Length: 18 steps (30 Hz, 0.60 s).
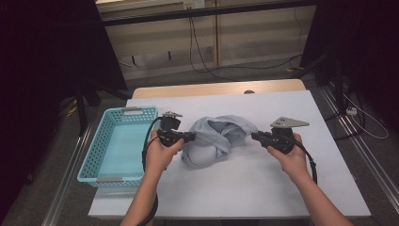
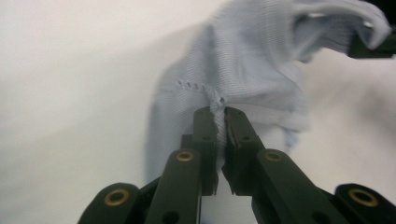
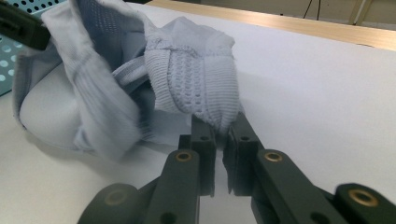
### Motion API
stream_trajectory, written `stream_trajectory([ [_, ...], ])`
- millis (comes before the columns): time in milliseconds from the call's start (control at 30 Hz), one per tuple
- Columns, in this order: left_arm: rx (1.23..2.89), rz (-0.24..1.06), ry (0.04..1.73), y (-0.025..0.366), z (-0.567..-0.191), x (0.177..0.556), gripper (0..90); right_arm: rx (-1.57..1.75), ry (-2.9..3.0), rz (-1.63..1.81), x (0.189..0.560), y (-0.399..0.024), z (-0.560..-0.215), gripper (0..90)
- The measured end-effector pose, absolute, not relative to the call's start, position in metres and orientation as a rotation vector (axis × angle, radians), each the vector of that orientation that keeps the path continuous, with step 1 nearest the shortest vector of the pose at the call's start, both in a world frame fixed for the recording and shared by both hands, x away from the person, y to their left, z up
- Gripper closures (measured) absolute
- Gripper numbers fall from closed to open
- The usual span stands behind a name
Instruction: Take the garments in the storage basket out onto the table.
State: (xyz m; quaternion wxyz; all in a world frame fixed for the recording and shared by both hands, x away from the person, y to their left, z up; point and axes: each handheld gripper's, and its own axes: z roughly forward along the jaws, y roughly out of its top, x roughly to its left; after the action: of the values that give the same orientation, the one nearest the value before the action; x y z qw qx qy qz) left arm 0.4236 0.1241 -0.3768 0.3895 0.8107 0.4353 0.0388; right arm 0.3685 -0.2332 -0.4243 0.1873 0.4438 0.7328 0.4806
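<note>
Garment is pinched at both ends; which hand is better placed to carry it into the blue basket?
Left, probably: the left gripper, shut on the pale blue garment, sits beside the basket. The right gripper holds the far end.

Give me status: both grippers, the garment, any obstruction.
Left gripper shut on pale blue knit garment. Right gripper shut on its ribbed edge. Garment bunched on the white tabletop; teal basket alongside, nothing in the way.

Wooden table under a white sheet. On the sheet: turquoise perforated basket at the left edge, crumpled pale-blue knitted garment just right of it, near the middle.
</note>
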Motion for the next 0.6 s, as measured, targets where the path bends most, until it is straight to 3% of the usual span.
stream_trajectory([
  [200, 2.047, 0.109, 1.182, 0.139, -0.385, 0.435, 84.1, 1.243, 2.086, 1.347, 0.369, -0.228, -0.427, 83.9],
  [600, 2.073, 0.073, 1.151, 0.131, -0.394, 0.432, 80.7, 1.218, 2.102, 1.341, 0.367, -0.224, -0.427, 83.9],
])
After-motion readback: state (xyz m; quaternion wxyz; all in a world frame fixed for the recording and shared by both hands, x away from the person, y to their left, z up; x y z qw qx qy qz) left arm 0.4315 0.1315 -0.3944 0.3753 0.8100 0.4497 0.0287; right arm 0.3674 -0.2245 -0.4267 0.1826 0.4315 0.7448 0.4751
